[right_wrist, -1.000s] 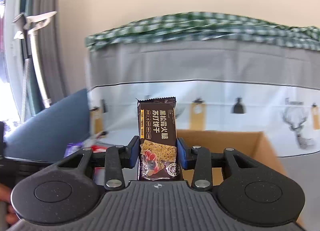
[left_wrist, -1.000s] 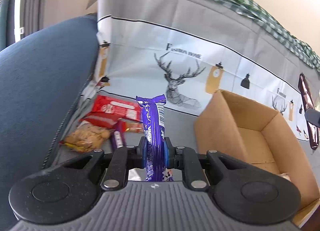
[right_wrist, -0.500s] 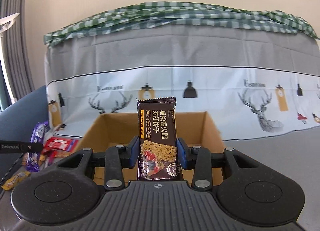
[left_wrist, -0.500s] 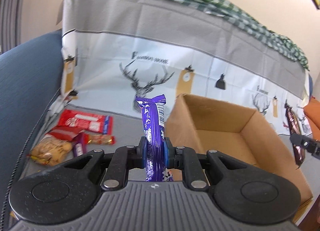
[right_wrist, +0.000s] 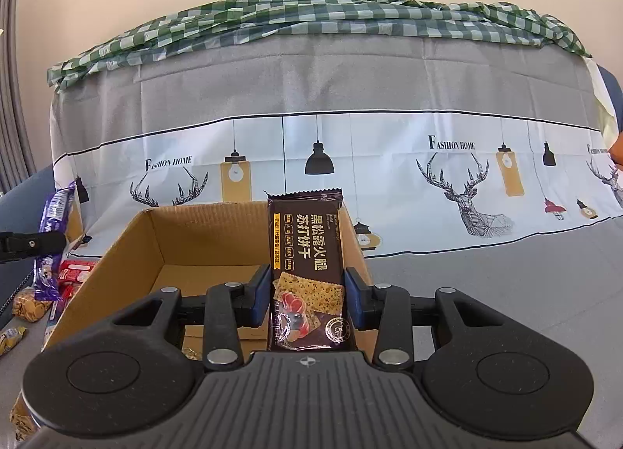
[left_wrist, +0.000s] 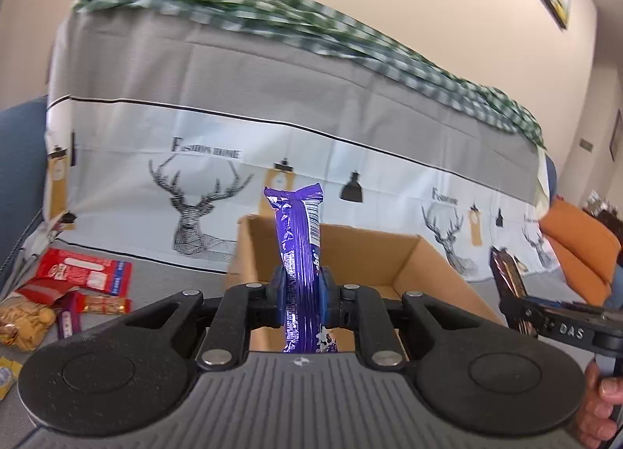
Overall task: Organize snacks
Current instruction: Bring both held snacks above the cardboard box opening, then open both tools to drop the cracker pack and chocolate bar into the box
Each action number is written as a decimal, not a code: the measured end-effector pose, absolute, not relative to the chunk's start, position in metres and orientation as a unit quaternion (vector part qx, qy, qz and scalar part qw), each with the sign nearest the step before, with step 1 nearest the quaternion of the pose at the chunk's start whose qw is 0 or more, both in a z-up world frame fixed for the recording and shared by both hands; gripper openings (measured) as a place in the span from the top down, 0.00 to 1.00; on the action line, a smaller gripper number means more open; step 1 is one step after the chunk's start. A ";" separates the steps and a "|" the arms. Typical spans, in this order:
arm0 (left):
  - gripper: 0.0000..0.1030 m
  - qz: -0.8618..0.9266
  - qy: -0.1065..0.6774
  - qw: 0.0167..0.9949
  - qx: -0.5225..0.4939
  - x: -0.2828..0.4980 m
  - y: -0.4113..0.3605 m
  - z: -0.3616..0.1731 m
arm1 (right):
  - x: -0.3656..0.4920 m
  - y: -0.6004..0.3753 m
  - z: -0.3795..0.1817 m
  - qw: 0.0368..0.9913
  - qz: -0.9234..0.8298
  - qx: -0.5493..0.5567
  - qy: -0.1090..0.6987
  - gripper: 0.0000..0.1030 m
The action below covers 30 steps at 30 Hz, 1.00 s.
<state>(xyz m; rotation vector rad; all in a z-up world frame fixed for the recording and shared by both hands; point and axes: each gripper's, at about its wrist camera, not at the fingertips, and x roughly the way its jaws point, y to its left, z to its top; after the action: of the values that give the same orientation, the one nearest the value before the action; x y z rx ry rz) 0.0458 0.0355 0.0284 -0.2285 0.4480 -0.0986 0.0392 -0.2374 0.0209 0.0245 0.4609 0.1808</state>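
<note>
Left gripper [left_wrist: 303,293] closed tight on a purple bar [left_wrist: 299,250], which stands upright between the blue pads, edge-on to the camera, its crimped top above the near wall of the box [left_wrist: 424,266]. Right gripper [right_wrist: 307,295] likewise clamped on a dark cracker pack [right_wrist: 305,262], held upright with the printed face toward the lens, both pads pressing its lower sides. The box is open-topped brown cardboard and sits on the grey sheet [right_wrist: 486,277]; both grippers hang just in front of it, one at each side. Box floor mostly bare in the right wrist view (a small gold-wrapped bit shows low by the near wall, though whether it lies inside I cannot tell). From the left wrist view the right gripper appears at the far right edge, cracker pack seen side-on, with fingers of a hand [left_wrist: 599,406] below it. Left of the box a loose pile lies on the sheet: red packet [left_wrist: 83,270], a bag of golden crackers [left_wrist: 25,322], and a few small bars close beside them. Behind everything, a deer-print cloth [right_wrist: 389,145] hangs upright, with a green checked cloth [right_wrist: 311,20] bunched along its top.
</note>
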 end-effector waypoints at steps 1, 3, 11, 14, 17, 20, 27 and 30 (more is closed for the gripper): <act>0.83 -0.052 0.222 0.968 -0.108 0.046 0.032 0.028 | 0.040 -0.237 0.020 0.969 0.089 0.010 0.228 0.60; 0.83 -0.059 0.224 0.967 -0.102 0.047 0.027 0.026 | 0.040 -0.235 0.020 0.969 0.089 0.009 0.229 0.60; 0.83 -0.069 0.229 0.966 -0.099 0.050 0.018 0.022 | 0.044 -0.233 0.019 0.969 0.091 0.007 0.232 0.60; 0.83 -0.071 0.228 0.966 -0.100 0.049 0.018 0.023 | 0.045 -0.234 0.019 0.968 0.092 0.004 0.233 0.60; 0.83 -0.074 0.227 0.966 -0.099 0.050 0.018 0.023 | 0.046 -0.234 0.018 0.968 0.093 0.003 0.234 0.60; 0.83 -0.075 0.226 0.966 -0.099 0.050 0.018 0.023 | 0.047 -0.235 0.018 0.968 0.095 0.002 0.234 0.60; 0.83 -0.080 0.222 0.967 -0.099 0.048 0.017 0.025 | 0.048 -0.234 0.018 0.968 0.099 -0.003 0.232 0.60; 0.82 -0.095 0.227 0.963 -0.110 0.049 0.018 0.024 | 0.048 -0.233 0.018 0.967 0.100 -0.003 0.233 0.60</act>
<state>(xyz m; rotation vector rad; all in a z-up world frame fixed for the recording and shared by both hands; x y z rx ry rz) 0.0494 0.0178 0.0243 -0.2223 0.4590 -0.1931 0.0481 -0.2334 0.0177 -0.0053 0.4708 0.2024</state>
